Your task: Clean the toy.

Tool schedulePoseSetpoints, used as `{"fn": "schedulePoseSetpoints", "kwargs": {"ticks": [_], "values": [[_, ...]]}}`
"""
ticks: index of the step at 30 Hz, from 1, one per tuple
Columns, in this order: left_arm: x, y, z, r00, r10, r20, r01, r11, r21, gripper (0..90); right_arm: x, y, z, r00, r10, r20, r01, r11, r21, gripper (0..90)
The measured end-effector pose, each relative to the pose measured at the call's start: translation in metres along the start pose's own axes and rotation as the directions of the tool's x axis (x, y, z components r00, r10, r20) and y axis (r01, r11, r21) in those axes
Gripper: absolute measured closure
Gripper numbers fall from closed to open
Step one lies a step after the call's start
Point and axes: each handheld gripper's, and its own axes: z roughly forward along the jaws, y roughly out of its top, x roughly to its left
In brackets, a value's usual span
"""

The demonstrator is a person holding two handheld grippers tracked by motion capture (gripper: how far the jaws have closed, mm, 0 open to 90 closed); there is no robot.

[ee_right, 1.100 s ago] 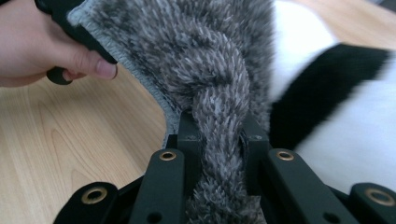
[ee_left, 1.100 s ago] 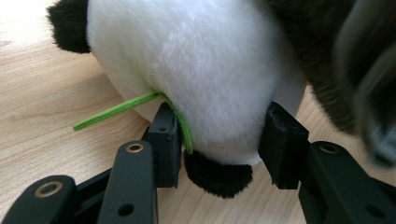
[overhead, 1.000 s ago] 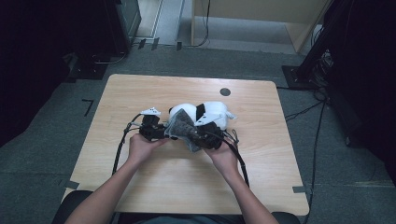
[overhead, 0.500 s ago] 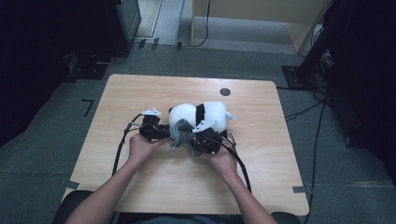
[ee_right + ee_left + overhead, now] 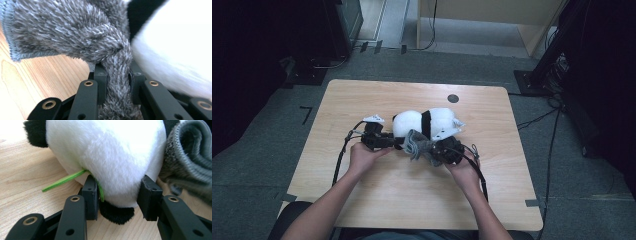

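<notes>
A black-and-white plush panda (image 5: pixel 427 122) lies in the middle of the wooden table (image 5: pixel 377 200). My left gripper (image 5: pixel 394 142) comes at it from the left. In the left gripper view the left gripper (image 5: pixel 117 190) is shut on the panda's (image 5: pixel 107 157) white underside, with a thin green strip (image 5: pixel 65 180) sticking out beside one pad. My right gripper (image 5: pixel 434 150) is at the panda's near side, shut on a bunched grey fuzzy cloth (image 5: pixel 417 145). In the right gripper view the cloth (image 5: pixel 75 32) is pinched by the right gripper (image 5: pixel 117 75), and the panda (image 5: pixel 175 50) is blurred at the right.
A small black round mark (image 5: pixel 453 98) sits on the table behind the panda. Black cables (image 5: pixel 339 160) trail from both grippers toward the near edge. Dark racks and cables stand on the grey floor around the table.
My right gripper has moved slightly down and toward the near side with the grey cloth, which now lies lower in front of the panda. The left hand has stayed put.
</notes>
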Motion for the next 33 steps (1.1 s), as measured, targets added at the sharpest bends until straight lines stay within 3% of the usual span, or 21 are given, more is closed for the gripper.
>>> {"fn": "schedulePoseSetpoints", "kwargs": {"ticks": [12,19,25,27,30,33], "values": [[0.000,0.001,0.001,1.0000,0.001,0.006,-0.001,1.0000,0.006,57.4,-0.032,-0.019,-0.034,0.9936,0.104,0.043,-0.103,0.994,-0.039,73.7],[0.001,0.001,0.001,1.0000,0.001,0.006,-0.001,1.0000,0.004,57.3,-0.056,-0.037,-0.040,0.9807,0.187,0.058,-0.186,0.982,-0.025,73.5],[0.001,0.001,0.001,1.0000,-0.003,0.008,0.003,1.0000,0.002,57.3,-0.066,-0.043,-0.044,0.9731,0.220,0.067,-0.219,0.975,-0.029,73.8],[0.001,0.001,0.001,0.9999,-0.006,0.008,0.006,1.0000,0.002,57.3,-0.065,-0.042,-0.047,0.9768,0.206,0.057,-0.204,0.978,-0.041,74.3],[0.001,0.001,0.001,1.0000,-0.006,0.007,0.006,1.0000,0.003,57.3,-0.055,-0.033,-0.050,0.9899,0.136,0.041,-0.134,0.990,-0.054,74.9],[0.001,0.001,0.001,1.0000,-0.006,0.007,0.006,1.0000,0.003,57.3,-0.043,-0.024,-0.051,0.9966,0.080,0.018,-0.079,0.995,-0.066,74.9]]}}
